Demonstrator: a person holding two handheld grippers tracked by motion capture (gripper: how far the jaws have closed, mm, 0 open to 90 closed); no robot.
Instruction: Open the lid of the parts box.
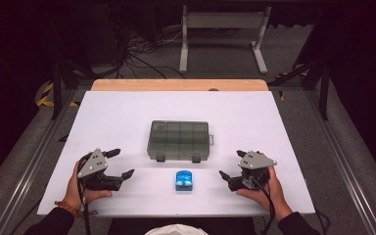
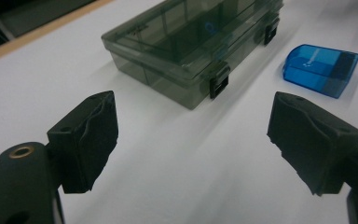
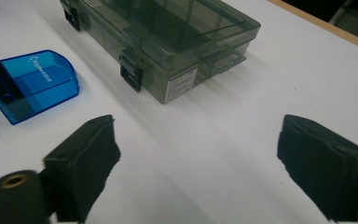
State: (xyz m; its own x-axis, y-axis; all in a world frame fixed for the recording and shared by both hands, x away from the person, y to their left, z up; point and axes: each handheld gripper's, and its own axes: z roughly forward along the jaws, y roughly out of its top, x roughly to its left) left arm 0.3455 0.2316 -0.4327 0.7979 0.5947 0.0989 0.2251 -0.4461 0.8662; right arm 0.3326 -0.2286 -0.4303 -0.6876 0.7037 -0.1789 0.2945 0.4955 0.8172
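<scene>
A smoky grey see-through compartment box lies shut in the middle of the white table, its two black latches facing me. In front of it sits a small blue translucent case. My left gripper rests at the front left in a hand, jaws wide apart and empty; the box and the blue case lie beyond them. My right gripper rests at the front right, also open and empty, with the box ahead and the blue case to its left.
The white table top has a wooden strip along its far edge. Beyond it, a grey metal frame and cables lie on the dark floor. Metal rails run along both sides of the table.
</scene>
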